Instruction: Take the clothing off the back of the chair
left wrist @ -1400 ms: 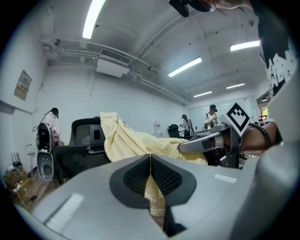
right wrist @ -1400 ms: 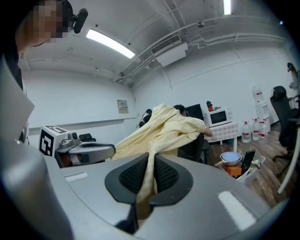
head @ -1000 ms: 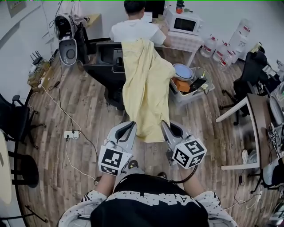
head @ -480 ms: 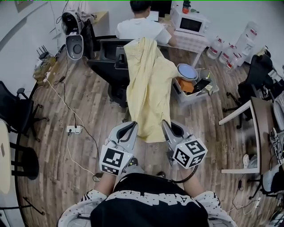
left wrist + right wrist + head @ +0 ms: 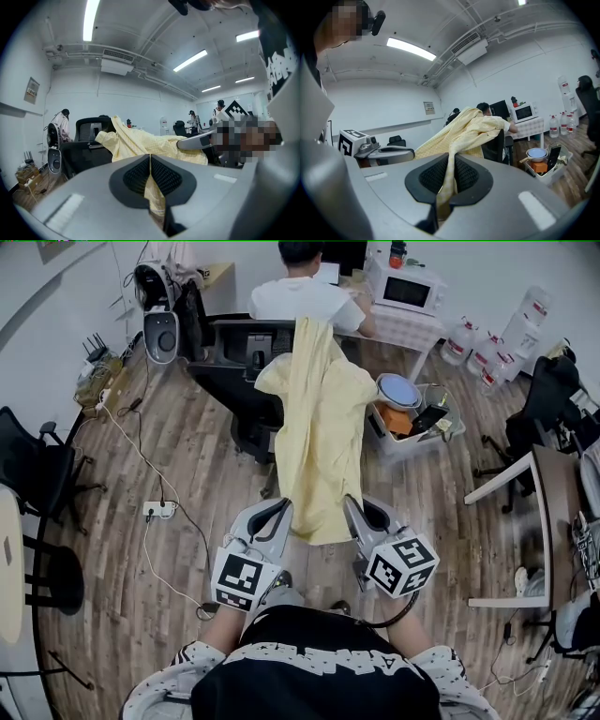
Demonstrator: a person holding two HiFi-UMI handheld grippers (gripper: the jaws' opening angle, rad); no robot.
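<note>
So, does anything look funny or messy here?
Yes: the yellow garment isn't hanging neatly. It's stretched out from the chair back, its far end caught on top, its near end pinched in the left tongs and the right tongs.

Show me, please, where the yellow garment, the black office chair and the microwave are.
yellow garment (image 5: 323, 442), head view, middle of the stretched cloth.
black office chair (image 5: 232, 339), head view, on its backrest.
microwave (image 5: 405, 292), head view, on its door.
</note>
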